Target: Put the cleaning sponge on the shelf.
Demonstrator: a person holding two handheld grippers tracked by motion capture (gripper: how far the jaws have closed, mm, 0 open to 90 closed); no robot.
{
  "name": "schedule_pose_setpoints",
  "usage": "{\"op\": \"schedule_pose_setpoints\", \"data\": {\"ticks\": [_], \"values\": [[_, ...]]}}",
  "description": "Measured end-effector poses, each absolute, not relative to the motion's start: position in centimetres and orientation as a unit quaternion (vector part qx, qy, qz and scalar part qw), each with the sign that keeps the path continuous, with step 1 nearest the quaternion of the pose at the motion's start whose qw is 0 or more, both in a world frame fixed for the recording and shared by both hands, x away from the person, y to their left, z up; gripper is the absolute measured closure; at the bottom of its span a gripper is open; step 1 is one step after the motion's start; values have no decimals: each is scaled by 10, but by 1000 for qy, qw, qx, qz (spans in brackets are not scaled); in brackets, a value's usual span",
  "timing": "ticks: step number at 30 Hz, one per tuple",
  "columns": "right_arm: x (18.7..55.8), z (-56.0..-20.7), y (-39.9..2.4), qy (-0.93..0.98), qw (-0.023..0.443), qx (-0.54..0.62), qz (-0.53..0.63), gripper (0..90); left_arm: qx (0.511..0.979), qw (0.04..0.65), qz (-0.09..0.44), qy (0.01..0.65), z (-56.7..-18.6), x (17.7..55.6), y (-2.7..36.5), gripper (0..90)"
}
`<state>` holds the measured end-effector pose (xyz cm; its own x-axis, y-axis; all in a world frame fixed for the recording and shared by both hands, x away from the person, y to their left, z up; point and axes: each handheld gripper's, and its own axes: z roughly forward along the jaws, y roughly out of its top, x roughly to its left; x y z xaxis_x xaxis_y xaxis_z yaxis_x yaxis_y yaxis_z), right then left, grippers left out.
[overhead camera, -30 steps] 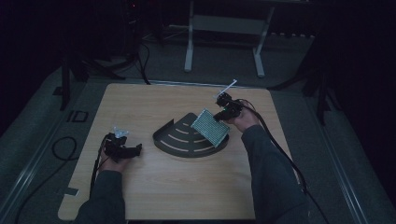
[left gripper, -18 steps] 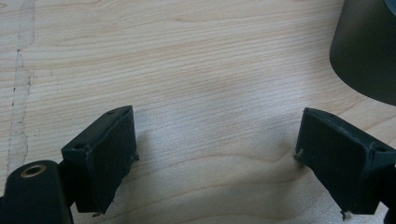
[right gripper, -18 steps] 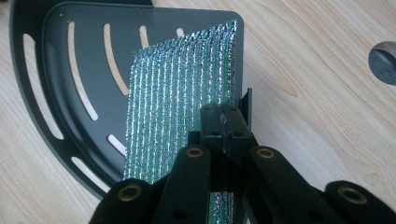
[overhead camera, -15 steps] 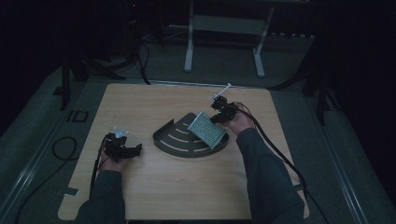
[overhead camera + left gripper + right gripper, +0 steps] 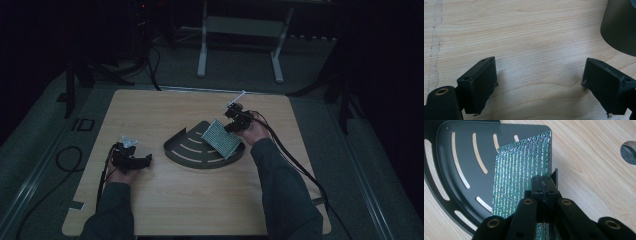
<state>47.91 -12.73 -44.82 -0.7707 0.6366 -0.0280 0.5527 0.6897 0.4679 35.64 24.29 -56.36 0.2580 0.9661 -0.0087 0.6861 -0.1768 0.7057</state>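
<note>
A dark quarter-round slotted tray [image 5: 186,150] lies at the middle of the wooden table. My right gripper [image 5: 233,125] is shut on the edge of a shiny green-silver ribbed pad [image 5: 221,138], which stands tilted on the tray's right side. In the right gripper view the jaws [image 5: 545,183] pinch the pad [image 5: 521,172] above the tray [image 5: 461,152] near its straight corner. My left gripper [image 5: 141,160] rests on the table left of the tray. It is open, with bare wood between its jaws [image 5: 539,72]. The tray's rounded edge [image 5: 621,27] lies beyond them.
Cables trail from both grippers off the table's near side. A round hole [image 5: 629,152] in the tabletop lies right of the pad. Beyond the far edge stand a grey metal frame [image 5: 240,30] and dark stands on the floor.
My right gripper has shifted slightly to the left with the pad still in its jaws. The left gripper has stayed put.
</note>
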Motion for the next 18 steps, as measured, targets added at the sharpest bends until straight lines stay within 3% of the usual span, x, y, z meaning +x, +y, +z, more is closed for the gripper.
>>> {"op": "schedule_pose_setpoints", "data": {"ticks": [18], "values": [[477,-463,-124,922,106,313,204,892,732,305,229,564,-564,356,243,125]]}}
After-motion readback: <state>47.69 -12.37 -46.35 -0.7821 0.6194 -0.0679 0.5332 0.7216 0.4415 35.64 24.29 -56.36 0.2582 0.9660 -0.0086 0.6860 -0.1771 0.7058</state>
